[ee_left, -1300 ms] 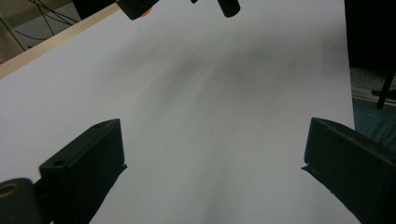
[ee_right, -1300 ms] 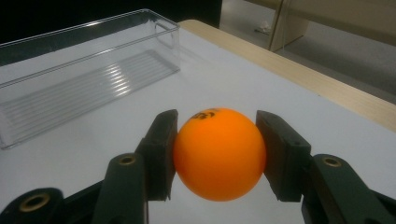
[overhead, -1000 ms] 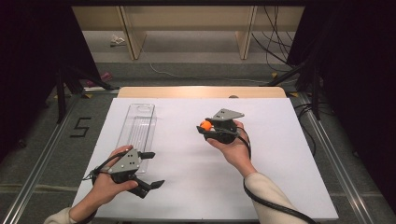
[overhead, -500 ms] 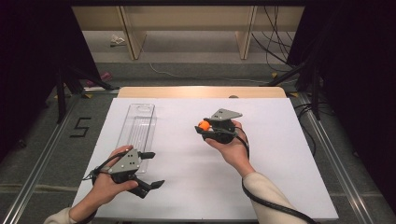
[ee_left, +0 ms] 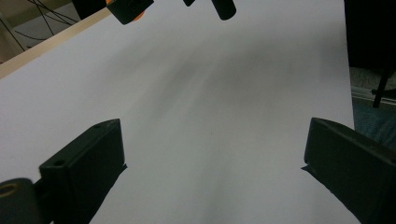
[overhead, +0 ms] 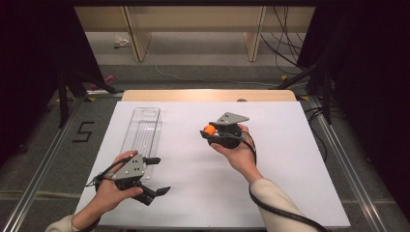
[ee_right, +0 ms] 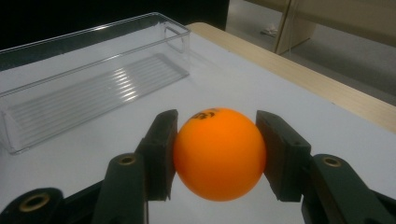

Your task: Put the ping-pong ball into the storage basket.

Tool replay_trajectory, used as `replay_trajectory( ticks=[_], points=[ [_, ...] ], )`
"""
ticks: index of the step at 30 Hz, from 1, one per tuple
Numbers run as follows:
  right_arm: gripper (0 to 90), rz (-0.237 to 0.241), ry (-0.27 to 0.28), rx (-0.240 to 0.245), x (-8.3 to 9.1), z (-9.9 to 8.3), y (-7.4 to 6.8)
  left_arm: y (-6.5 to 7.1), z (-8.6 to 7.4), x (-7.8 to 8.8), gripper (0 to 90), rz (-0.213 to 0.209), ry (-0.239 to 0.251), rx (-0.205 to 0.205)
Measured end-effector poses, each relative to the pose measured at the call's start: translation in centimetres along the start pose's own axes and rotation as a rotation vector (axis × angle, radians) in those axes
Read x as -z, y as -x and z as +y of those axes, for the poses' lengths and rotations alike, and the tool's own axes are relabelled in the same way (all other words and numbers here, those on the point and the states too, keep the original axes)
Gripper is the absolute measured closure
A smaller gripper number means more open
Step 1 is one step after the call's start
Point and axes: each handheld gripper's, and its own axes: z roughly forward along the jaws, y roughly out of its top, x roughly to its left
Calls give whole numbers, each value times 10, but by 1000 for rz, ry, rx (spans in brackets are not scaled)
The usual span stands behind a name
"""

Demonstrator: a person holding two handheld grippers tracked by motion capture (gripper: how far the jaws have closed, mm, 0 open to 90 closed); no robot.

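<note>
**My two grippers and what I wear**

My left gripper is black, with a grey three-cornered plate on top and blocky, flat-faced fingers ending in a round brass-coloured screw eye. A thin black cable loops from it beside my hand. My right gripper matches: black jaw arms with brass-ringed holes, dull ribbed pads, a grey plate dotted with small holes. From that plate a thick black cable trails past my light, cream-coloured sleeve.
</note>
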Motion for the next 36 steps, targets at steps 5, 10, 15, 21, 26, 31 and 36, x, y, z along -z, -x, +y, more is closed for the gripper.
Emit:
replay_trajectory(
  ticks=[5,10,15,21,26,31,36],
  points=[
    [515,4,2,1,-1,1,-1,0,0,0,47,-1,1,1],
    [515,7,1,0,-2,1,-2,0,0,0,47,-1,0,0],
    [516,9,1,1,-3,2,-3,0,0,0,47,-1,-2,0],
    [515,13,2,4,-4,2,-4,0,0,0,47,-3,-3,-2],
    [515,17,3,3,-6,3,-5,0,0,0,47,-2,-3,-3],
    [516,18,3,5,-6,4,-6,0,0,0,47,-2,-3,-3],
    [515,21,5,6,-7,4,-7,0,0,0,47,-3,-3,-3]
  ],
)
